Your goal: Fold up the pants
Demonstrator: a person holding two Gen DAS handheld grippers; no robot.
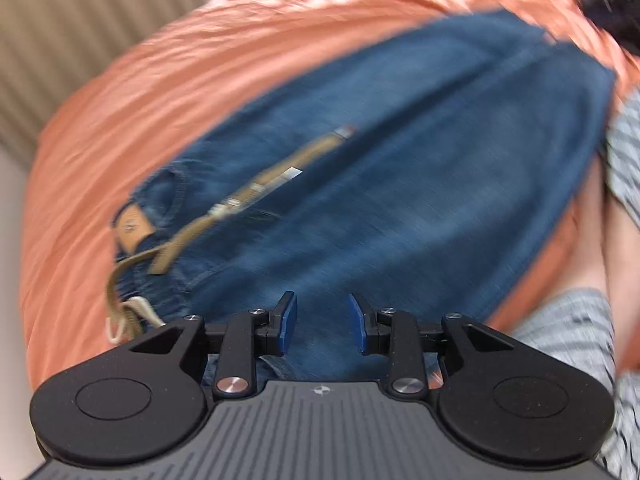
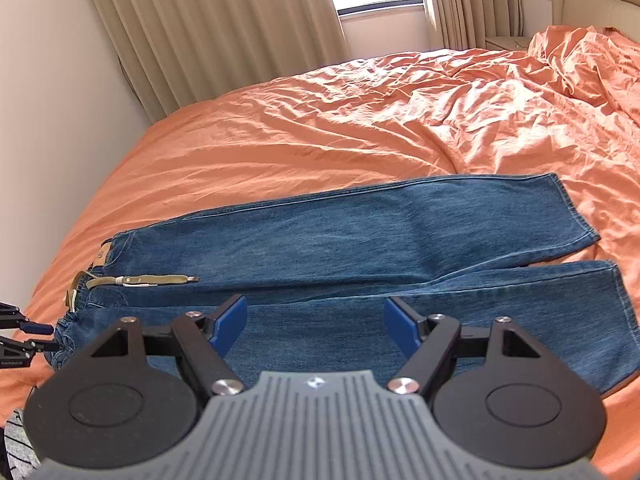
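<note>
Blue jeans (image 2: 360, 240) lie flat on the orange bed, waist at the left, both legs running right and splayed slightly apart at the hems. A tan belt (image 2: 140, 280) trails from the waistband across the denim. My right gripper (image 2: 315, 308) hovers open above the near leg, nothing between its blue pads. My left gripper (image 2: 50, 337) shows at the left edge, beside the waistband. In the blurred left wrist view the left gripper (image 1: 322, 304) is open over the jeans (image 1: 400, 160), empty, with the belt (image 1: 280, 168) ahead to the left.
The orange sheet (image 2: 320, 128) covers the bed, bunched into a rumpled heap (image 2: 580, 64) at the far right. Beige curtains (image 2: 200, 20), a window and a white wall (image 2: 60, 100) stand behind and left. A person's striped clothing (image 1: 576, 332) fills the left view's right edge.
</note>
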